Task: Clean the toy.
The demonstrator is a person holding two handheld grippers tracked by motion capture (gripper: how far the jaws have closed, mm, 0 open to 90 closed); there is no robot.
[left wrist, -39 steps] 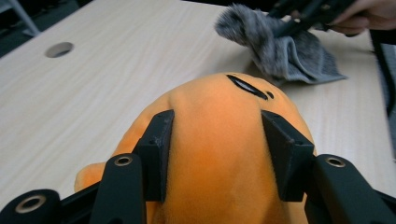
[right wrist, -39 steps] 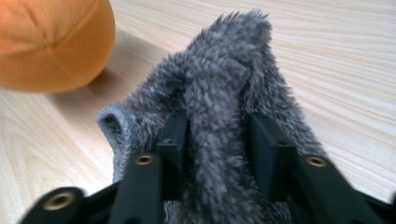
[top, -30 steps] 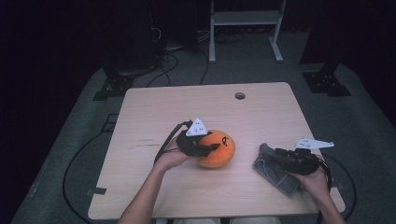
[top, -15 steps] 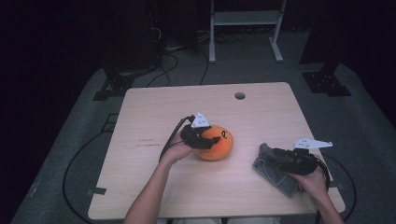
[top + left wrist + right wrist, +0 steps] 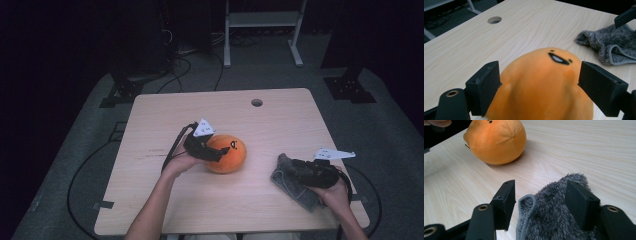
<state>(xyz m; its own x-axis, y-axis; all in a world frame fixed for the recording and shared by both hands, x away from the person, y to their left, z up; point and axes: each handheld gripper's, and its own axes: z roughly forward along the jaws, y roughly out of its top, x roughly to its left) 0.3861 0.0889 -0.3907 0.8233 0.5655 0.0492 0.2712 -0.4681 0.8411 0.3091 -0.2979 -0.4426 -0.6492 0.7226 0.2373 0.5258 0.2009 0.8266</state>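
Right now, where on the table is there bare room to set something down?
The far strip of the light wooden table around the round cable hole is bare, as are the left side and the near edge between the forearms. It is crowded mid-table at the round orange plush toy and at the near right by the fuzzy grey cloth.

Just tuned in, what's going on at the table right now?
A person works two handheld grippers at a wooden table. The left gripper has its jaws spread around an orange plush toy with a small face, near the table's middle; the left gripper view shows a jaw on each side of it, not visibly squeezing. The right gripper sits over a grey fuzzy sock near the right front edge, jaws open with the fabric between them.
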